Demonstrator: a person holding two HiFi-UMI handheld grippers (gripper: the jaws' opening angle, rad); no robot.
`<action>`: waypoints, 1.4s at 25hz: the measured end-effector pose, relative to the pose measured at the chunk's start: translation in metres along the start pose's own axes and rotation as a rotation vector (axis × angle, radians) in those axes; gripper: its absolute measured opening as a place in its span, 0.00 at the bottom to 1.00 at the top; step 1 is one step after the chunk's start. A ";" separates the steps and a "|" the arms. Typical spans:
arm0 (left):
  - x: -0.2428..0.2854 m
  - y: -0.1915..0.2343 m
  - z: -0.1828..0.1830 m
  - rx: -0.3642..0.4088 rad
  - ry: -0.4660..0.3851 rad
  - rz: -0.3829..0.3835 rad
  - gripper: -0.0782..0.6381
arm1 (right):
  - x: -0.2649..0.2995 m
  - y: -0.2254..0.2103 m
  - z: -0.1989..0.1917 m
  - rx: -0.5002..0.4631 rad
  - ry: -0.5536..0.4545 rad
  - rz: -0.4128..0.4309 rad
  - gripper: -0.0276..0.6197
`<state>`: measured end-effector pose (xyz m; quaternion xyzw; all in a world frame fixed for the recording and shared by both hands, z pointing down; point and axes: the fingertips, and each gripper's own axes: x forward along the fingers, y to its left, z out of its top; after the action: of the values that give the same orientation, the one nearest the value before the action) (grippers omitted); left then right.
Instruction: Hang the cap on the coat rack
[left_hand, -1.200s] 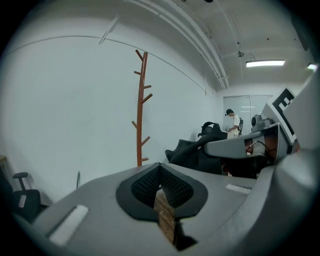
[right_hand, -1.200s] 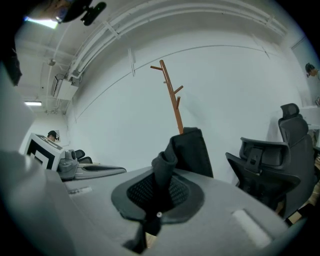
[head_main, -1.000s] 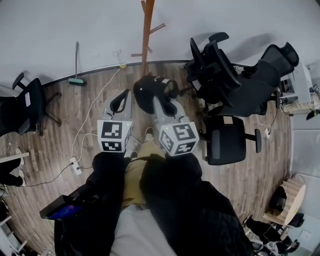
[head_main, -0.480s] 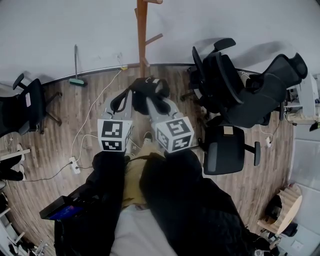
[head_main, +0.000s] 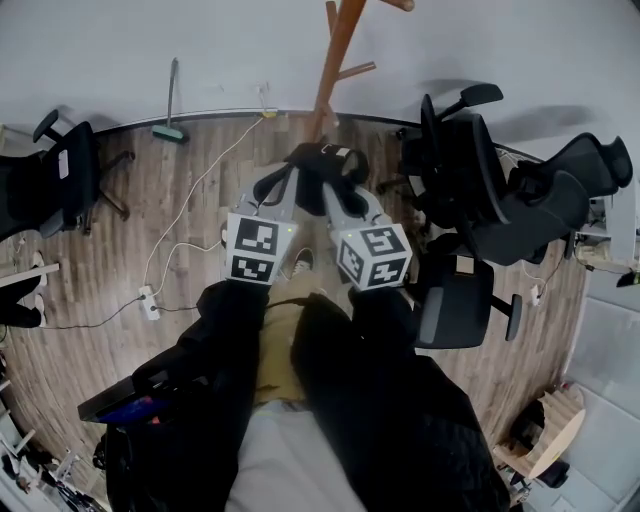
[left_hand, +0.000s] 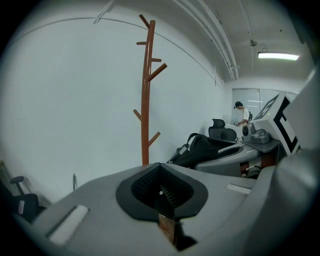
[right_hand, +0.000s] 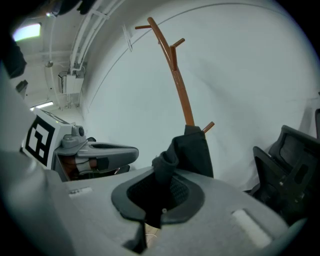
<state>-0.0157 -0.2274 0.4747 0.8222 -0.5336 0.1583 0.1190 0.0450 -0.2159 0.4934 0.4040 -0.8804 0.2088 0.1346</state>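
The black cap (head_main: 318, 165) hangs from my right gripper (head_main: 336, 188), which is shut on its fabric; in the right gripper view the cap (right_hand: 192, 150) rises out of the closed pads (right_hand: 172, 192). The brown wooden coat rack (head_main: 335, 55) stands straight ahead against the white wall, its pegs (right_hand: 177, 47) above the cap. My left gripper (head_main: 280, 182) is held just left of the cap, shut with nothing between its pads (left_hand: 161, 192). In the left gripper view the rack (left_hand: 145, 100) stands upright, and the cap (left_hand: 200, 150) shows at the right.
Black office chairs (head_main: 480, 190) crowd the right side of the rack, and another chair (head_main: 55, 185) stands far left. A broom (head_main: 170, 110) leans on the wall. White cables and a power strip (head_main: 150, 300) lie on the wooden floor. A person (left_hand: 241, 112) stands far off.
Both grippers and the cap have come closer to the coat rack, which now stands nearer and more to the right in the head view. The left gripper sits closer to the cap.
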 end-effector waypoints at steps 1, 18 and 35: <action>0.001 0.008 0.000 -0.006 0.002 -0.005 0.11 | 0.005 0.002 0.000 -0.002 0.008 -0.005 0.05; 0.036 0.063 -0.035 -0.059 0.109 -0.048 0.11 | 0.082 -0.010 -0.018 -0.036 0.146 0.053 0.05; 0.065 0.083 -0.047 -0.076 0.171 -0.036 0.11 | 0.152 -0.076 -0.063 0.007 0.322 0.104 0.05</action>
<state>-0.0736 -0.2983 0.5455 0.8102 -0.5120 0.2054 0.1979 0.0107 -0.3301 0.6296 0.3199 -0.8663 0.2807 0.2615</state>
